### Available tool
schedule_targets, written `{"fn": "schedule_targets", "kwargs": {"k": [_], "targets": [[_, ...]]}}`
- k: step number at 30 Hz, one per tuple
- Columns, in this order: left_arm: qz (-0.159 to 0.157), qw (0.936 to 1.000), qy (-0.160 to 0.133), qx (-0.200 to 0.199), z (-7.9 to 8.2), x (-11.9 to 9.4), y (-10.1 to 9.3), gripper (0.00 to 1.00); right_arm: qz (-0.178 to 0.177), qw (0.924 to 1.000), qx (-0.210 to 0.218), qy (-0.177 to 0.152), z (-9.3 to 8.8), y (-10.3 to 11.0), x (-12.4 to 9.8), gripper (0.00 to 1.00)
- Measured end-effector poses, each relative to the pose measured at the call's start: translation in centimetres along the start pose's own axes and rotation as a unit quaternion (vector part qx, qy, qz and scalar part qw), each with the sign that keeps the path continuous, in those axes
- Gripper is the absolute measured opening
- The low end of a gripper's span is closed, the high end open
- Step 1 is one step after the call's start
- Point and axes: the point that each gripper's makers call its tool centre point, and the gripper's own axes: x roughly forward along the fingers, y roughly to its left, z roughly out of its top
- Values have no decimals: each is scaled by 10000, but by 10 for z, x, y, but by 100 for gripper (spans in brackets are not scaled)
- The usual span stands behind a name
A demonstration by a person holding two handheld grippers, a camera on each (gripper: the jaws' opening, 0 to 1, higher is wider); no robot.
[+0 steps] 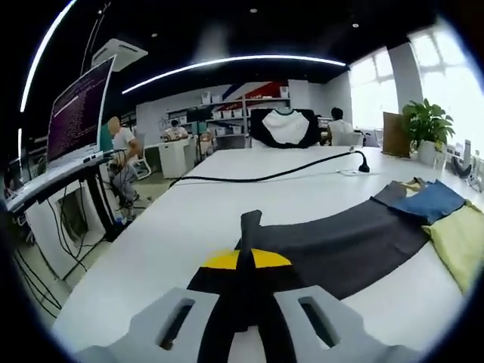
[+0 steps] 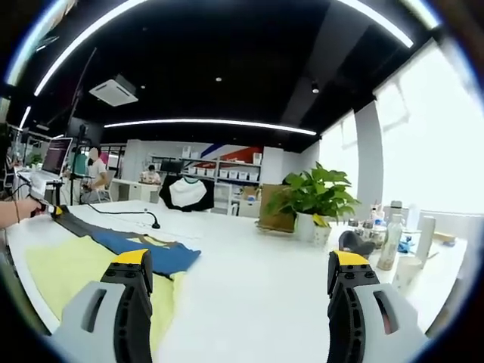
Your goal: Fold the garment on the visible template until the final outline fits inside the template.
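Stretching away from the left gripper across the long white table, the dark charcoal cloth garment lay flat in a broad band, and a narrow fold of its near edge stood pinched up between the grey jaws, which were closed on it just above a yellow patch. At its far end the garment met a blue cloth piece and a pale yellow-green cloth piece, which lay touching one another. A black cable trailed over the table beyond it. In the right gripper view the right gripper hung over bare tabletop with its yellow-tipped jaws spread wide apart and nothing between them; the same pale yellow-green piece and blue piece lay just beside its left jaw, with the dark garment running off behind them towards a hand at the far edge. A potted green leafy plant stood further along the table.
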Motion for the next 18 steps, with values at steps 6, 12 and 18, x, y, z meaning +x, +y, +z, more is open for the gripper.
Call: {"fn": "schedule_targets", "kwargs": {"k": [6, 12, 18], "targets": [[-309, 9984, -181, -441, 27, -15, -16, 3, 60, 10000, -44, -36, 2, 4, 0, 99], [-532, 9962, -549, -414, 63, -32, -40, 3, 149, 9998, -16, 121, -6, 9, 1, 99], [-685, 9939, -669, -549, 87, -42, -58, 3, 165, 9998, -52, 71, -4, 11, -2, 99]]}}
